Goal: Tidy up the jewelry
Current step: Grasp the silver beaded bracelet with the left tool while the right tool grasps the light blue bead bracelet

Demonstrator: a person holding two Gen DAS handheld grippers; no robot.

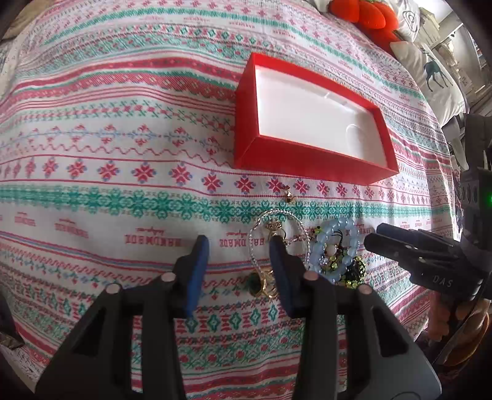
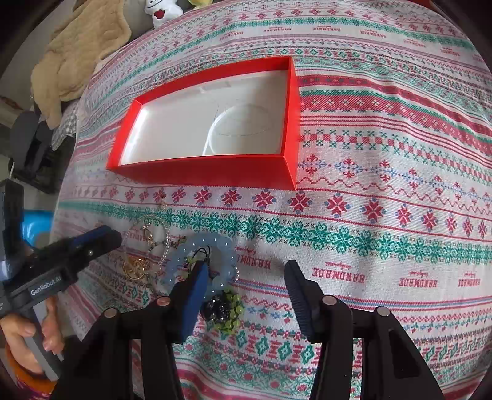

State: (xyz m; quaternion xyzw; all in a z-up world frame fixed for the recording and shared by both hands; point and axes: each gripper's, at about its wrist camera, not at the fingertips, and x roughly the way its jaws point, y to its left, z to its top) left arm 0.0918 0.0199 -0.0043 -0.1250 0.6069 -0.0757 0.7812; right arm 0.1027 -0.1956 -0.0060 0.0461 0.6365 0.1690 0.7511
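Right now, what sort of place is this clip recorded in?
Probably a bedroom at home: the patterned cloth seems spread over a bed, with a deer-print pillow and a plush toy at its edges. A red box and blue bead bracelet lie on it.

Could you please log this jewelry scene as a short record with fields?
surface: patterned cloth
container: red box, open, white lining, no jewelry inside
jewelry: pale blue bead bracelet, silver chain, gold and green piece, all on the cloth in front of the box
left tongs: open, holding nothing
right tongs: open, holding nothing
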